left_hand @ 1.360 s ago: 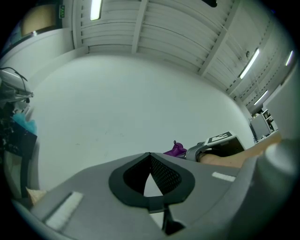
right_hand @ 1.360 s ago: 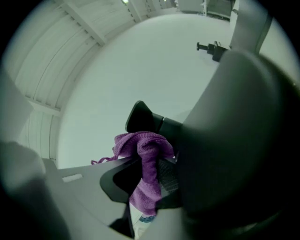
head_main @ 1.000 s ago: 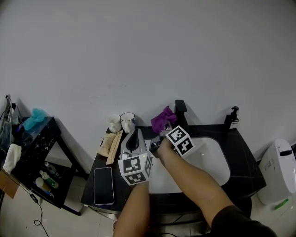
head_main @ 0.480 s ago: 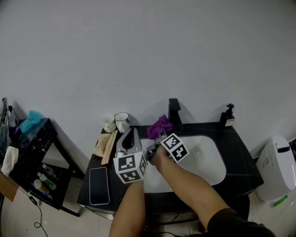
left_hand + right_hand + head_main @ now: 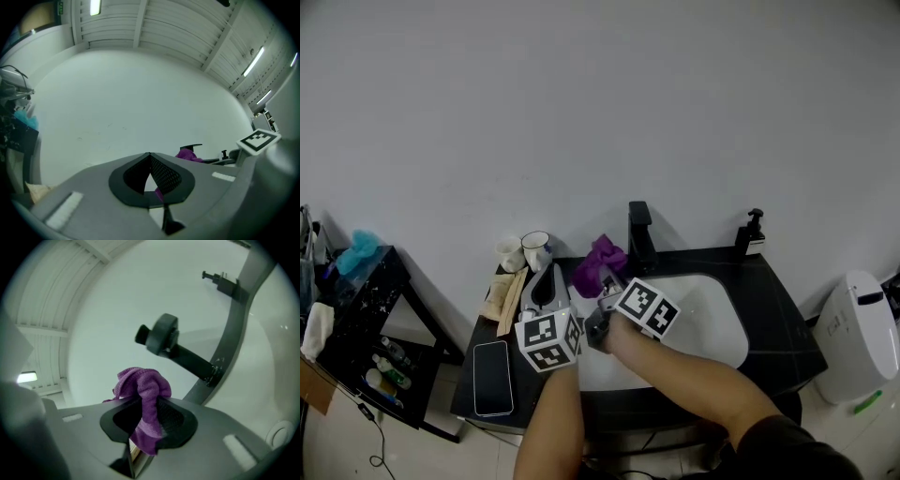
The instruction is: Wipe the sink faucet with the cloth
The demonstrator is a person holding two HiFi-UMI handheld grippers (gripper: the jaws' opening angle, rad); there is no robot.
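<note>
The cloth (image 5: 598, 256) is purple and soft, bunched up in a lump. It is pinched in the right gripper (image 5: 146, 416), with one end hanging down and the rest puffed out on top. It sits just beside the faucet (image 5: 641, 234), at its 9 o'clock. The faucet is black and stands upright at 11 o'clock on the rim of the white sink (image 5: 727, 328).

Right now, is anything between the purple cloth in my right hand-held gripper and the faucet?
Nothing visible does. The right hand-held gripper is shut on the purple cloth, and the black faucet stands ahead of it. The right gripper view shows only open space between cloth and faucet.
</note>
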